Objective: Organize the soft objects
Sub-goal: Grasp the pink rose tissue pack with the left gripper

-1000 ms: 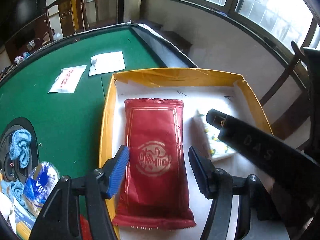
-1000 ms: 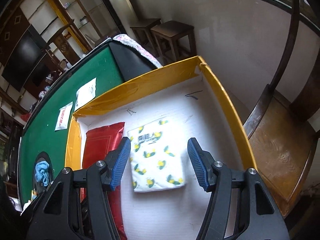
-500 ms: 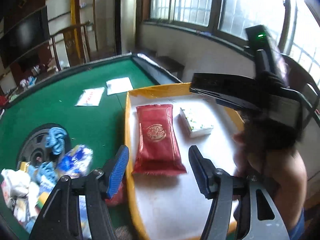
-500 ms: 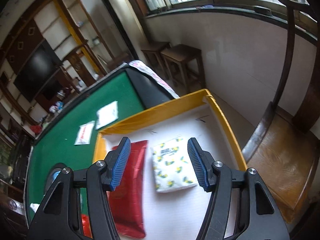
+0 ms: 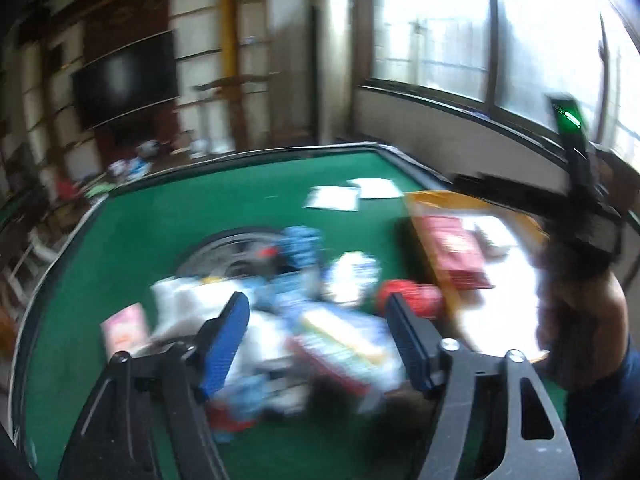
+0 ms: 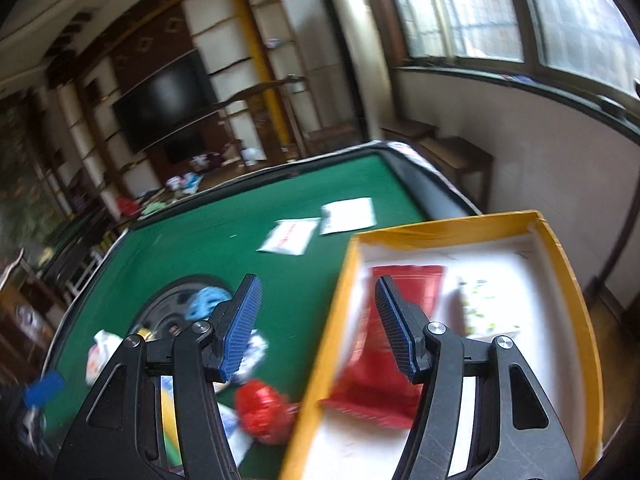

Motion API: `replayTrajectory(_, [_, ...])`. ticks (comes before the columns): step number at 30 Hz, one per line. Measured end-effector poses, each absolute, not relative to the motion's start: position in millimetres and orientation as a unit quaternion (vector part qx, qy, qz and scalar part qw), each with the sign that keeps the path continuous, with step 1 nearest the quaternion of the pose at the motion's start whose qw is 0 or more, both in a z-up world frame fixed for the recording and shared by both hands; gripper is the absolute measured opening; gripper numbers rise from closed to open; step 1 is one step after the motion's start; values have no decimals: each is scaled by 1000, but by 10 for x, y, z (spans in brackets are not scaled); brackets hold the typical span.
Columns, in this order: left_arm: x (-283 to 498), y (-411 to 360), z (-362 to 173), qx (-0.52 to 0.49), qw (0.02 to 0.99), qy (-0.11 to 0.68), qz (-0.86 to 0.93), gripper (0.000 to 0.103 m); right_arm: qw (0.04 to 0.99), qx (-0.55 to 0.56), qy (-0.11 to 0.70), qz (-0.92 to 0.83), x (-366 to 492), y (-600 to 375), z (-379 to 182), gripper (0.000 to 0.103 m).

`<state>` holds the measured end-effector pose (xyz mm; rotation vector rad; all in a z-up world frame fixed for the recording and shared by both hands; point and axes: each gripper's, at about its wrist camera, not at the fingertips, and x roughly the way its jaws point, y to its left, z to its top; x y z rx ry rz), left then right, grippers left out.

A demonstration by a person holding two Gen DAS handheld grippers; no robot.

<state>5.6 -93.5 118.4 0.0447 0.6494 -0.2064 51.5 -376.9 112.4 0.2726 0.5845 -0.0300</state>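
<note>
1. Left hand-held gripper (image 5: 316, 344): jaws spread and widening, nothing pinched between them. It hangs over a blurred heap of soft packets (image 5: 320, 320) on the near part of the green surface (image 5: 200, 216). The view is smeared; single items in the heap are hard to tell apart.
2. Right hand-held gripper (image 6: 318, 326): jaws spread, nothing held. It sits above the left wall of the yellow box (image 6: 340, 280), one finger over the green felt, the other over the box floor.
3. The yellow box stands on the right side of the surface, white inside. In it: a red pouch (image 6: 384, 344) lying flat along the left wall, and a white packet with yellow print (image 6: 486, 304) just to its right, apart from it.
4. Outside the box, near its left wall: a crumpled red item (image 6: 264, 408) on the felt.
5. A blue cloth (image 6: 206, 304) lies on a dark round disc (image 6: 168, 312) set in the middle of the surface.
6. Far side of the surface: two flat white sachets (image 6: 316, 228), side by side, well apart from the heap.
7. In the left wrist view the person's bare forearm (image 5: 580, 312) shows at right, beyond the box.
</note>
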Motion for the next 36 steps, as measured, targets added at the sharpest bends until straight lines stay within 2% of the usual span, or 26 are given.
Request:
replayTrajectory(3, [125,-348,1173,-13,943,328,-50,80,952,116,282,2,502,-3589,1099,60])
replayTrajectory(10, [518,930,755,-150,898,408,71,80,951,100,293,2,533,-3497,1001,60])
replayTrajectory(16, [892,906,402,-166,865,468,67,80,950,104,296,3,551,-3530,984,60])
replayTrajectory(26, [1240,686,54,-92,850,509,98,79,950,81,300,38,537,-3292,965,60])
replayTrajectory(28, [1189,721,90,-71,854,503,114,74,945,83,310,68,540,-3190,958,60])
replayTrajectory(29, [1173,745,104,-76,855,501,112,59,941,88,316,83,545,-3137,959,60])
replayTrajectory(30, [1158,774,117,-86,855,500,109,54,935,101,324,106,547,-3068,963,60])
replayTrajectory(33, [1100,899,178,-96,860,485,124,54,913,146,347,160,562,-2869,962,60])
replayTrajectory(35, [1081,1016,187,-106,859,482,136,54,892,166,371,198,622,-2637,936,72])
replayTrajectory(36, [1099,1016,165,-112,858,483,137,54,881,175,384,214,664,-2477,917,72])
